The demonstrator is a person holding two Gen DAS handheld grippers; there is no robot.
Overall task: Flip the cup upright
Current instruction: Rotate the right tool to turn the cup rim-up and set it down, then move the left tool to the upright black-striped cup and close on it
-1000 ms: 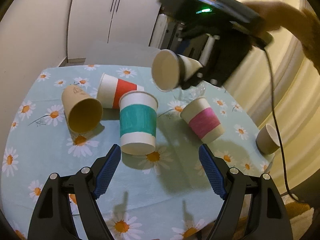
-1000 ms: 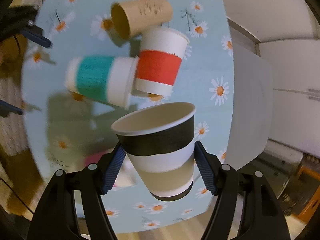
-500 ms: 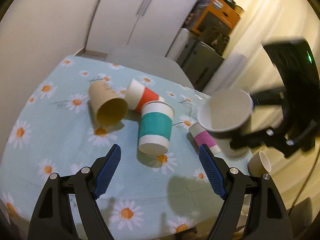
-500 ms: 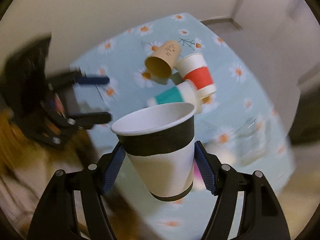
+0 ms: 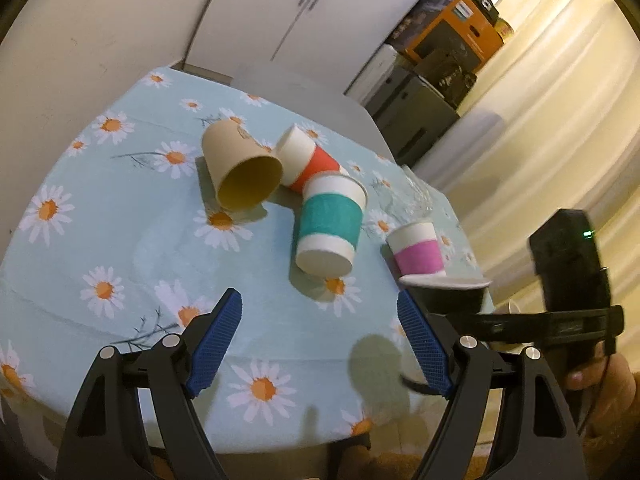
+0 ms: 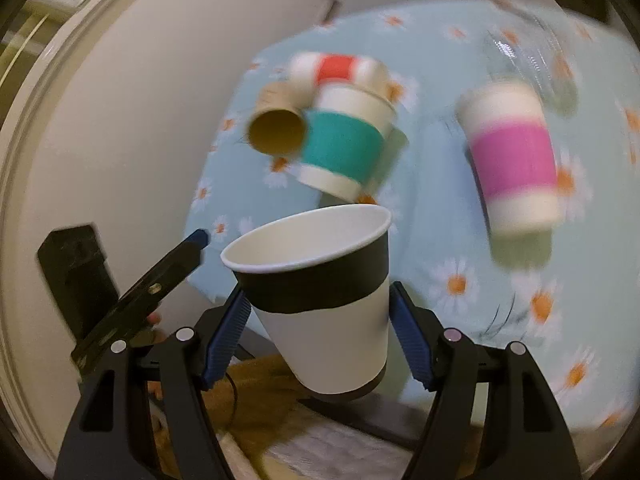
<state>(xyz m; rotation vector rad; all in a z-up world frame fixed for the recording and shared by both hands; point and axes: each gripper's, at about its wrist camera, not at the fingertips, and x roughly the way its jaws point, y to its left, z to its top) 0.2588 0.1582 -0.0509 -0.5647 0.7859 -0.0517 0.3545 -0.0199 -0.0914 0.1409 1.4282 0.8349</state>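
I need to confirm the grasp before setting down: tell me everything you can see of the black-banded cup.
The black-banded cup looks like white paper, with a wide black band under its rolled rim, a thin dark base edge and an empty white interior. It is mouth-up, slightly tilted, clamped at mid-body between the right tool's blue pads, in the air near the table edge.

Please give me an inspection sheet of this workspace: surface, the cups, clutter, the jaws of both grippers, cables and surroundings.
Surface: table under a light blue daisy cloth.
Job's things: black-banded cup mouth up in the right gripper, near the table's edge. Plain brown cup, red-banded cup and teal-banded cup lie tipped, bunched together. Pink-banded cup stands mouth down.
Clutter: clear glass behind the pink-banded cup.
Grippers: left gripper empty, jaws wide apart; right jaws closed on the black-banded cup.
Cables: nothing seen.
Surroundings: white cabinet, orange box, cream curtain.
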